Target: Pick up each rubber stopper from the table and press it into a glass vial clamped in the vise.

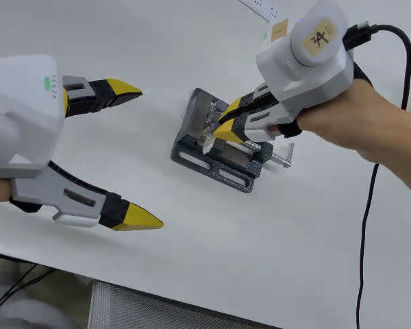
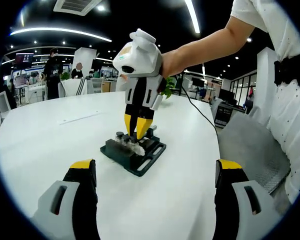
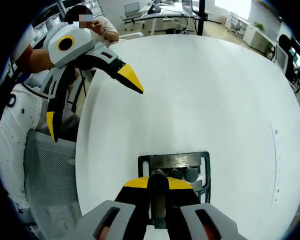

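Where a white table (image 1: 192, 260) stood in an open office, left gripper (image 1: 151, 156) hovered, jaws wide apart; right gripper (image 1: 218, 123) angled onto vise (image 1: 212, 163), jaws pinching a dark stopper (image 3: 157, 176).

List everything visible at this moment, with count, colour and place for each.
table: one, white, under everything
vise: one, dark grey, mid-table
glass vials: count unclear, clear, clamped in the vise
rubber stopper: apparently one, dark, pinched just above the vise
cable: one, black, right side of the table
printed strip: one, white, far table edge
mesh chair: one, grey, beside the table
left gripper: one, white with yellow tips, open, apart from the vise
right gripper: one, white with yellow tips, shut on the stopper
hand: one, holding the right gripper
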### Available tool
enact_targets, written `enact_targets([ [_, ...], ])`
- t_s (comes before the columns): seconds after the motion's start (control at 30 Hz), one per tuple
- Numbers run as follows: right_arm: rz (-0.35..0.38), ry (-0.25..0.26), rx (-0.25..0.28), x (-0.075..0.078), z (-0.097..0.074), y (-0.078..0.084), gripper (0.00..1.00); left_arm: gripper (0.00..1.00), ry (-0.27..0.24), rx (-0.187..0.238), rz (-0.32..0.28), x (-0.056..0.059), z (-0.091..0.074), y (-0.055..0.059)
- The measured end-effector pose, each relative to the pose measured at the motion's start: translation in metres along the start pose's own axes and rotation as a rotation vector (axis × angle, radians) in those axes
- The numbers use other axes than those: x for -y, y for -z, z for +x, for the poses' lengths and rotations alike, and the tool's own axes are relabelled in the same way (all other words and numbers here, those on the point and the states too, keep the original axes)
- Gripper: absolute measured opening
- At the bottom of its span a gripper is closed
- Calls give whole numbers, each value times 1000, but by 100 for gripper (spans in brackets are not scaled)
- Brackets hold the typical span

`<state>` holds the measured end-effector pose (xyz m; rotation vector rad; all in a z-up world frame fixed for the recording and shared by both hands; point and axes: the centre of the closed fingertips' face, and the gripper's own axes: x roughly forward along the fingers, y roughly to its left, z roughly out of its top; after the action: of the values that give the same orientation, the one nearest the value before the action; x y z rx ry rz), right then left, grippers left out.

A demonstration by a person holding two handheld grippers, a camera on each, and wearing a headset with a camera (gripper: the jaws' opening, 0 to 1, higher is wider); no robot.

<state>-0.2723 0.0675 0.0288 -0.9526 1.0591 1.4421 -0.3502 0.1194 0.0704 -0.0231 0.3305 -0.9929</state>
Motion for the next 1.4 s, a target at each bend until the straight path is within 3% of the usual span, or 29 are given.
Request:
enact_targets([
  [0.73,-11,2,-14,-3,2,1,5,96,8,-6,-6,1,2,1],
  [1.03,-132,25,-91,-6,3,1,5,95,6,-5,-9,0,2,1],
  [1.4,-172,33,-146,-5,6,1,4,94,2,2,-14,-2,3,-1],
])
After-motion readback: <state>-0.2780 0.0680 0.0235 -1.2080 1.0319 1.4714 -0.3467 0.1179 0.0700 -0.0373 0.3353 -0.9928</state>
